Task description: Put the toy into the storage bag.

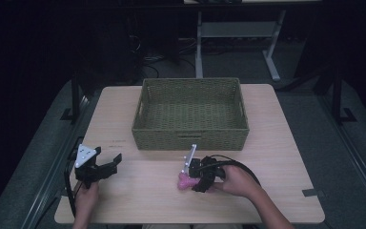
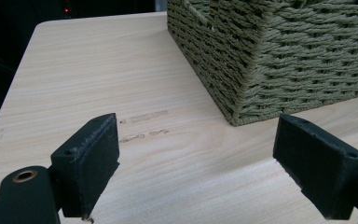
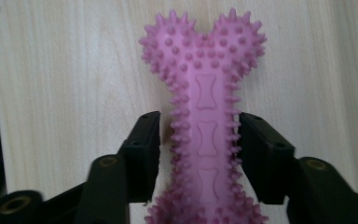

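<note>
The right gripper (image 3: pixel 199 140) has its jaws closed against the spiky shaft of the pink bone toy (image 3: pixel 204 121), which lies on the counter (image 1: pixel 138 191) short of the basket (image 1: pixel 190 136) ahead, so lifting and dropping remain, while the left gripper (image 2: pixel 196 158) stands wide open, empty.

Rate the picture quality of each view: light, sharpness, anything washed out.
High view: dim, room black, only the table and basket lit, slightly soft. Left gripper view: bright and sharp on the basket weave. Right gripper view: pink spiky bone toy crisp and evenly lit, the wood beside it pale, nearly washed out.
</note>
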A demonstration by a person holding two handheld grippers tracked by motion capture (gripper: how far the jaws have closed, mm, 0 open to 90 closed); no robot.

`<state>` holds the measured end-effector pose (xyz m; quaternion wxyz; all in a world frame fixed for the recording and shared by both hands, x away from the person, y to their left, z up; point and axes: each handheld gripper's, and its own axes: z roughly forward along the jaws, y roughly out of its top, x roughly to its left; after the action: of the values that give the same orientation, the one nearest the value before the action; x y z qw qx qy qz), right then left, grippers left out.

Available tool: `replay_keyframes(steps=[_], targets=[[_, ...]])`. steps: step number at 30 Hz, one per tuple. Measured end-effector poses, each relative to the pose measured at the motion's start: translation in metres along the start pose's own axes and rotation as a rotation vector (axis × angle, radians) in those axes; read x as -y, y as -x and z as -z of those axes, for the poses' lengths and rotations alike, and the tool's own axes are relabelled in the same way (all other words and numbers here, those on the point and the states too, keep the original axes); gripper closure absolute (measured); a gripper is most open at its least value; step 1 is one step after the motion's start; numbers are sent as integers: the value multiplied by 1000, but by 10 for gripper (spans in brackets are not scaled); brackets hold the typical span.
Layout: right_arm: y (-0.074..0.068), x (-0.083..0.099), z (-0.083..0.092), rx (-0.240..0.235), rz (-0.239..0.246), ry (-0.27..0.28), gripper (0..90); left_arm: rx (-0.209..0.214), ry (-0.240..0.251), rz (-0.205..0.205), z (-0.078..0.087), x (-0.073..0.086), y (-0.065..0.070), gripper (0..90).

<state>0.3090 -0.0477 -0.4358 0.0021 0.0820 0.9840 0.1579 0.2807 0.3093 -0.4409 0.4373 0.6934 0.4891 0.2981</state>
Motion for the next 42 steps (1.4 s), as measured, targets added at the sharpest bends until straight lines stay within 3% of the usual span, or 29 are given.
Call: replay_keyframes(steps=[4,9,19,27,30,42], targets=[[-1,1,0,16,12,-2,577,0,3,3,0,0,0,139],[1,3,5,-19,7,8,583,-10,0,0,0,0,-1,139],[17,2,52,-24,-1,98,583,-10,2,0,-1,-1,0,139],[45,-4,92,-19,-24,165,584,3,1,-4,-2,-1,2,138],[49,-6,98,-13,-25,164,584,4,-2,-3,-3,-1,2,138],[87,-17,127,15,-55,155,583,5,-3,-11,-2,-1,2,139]])
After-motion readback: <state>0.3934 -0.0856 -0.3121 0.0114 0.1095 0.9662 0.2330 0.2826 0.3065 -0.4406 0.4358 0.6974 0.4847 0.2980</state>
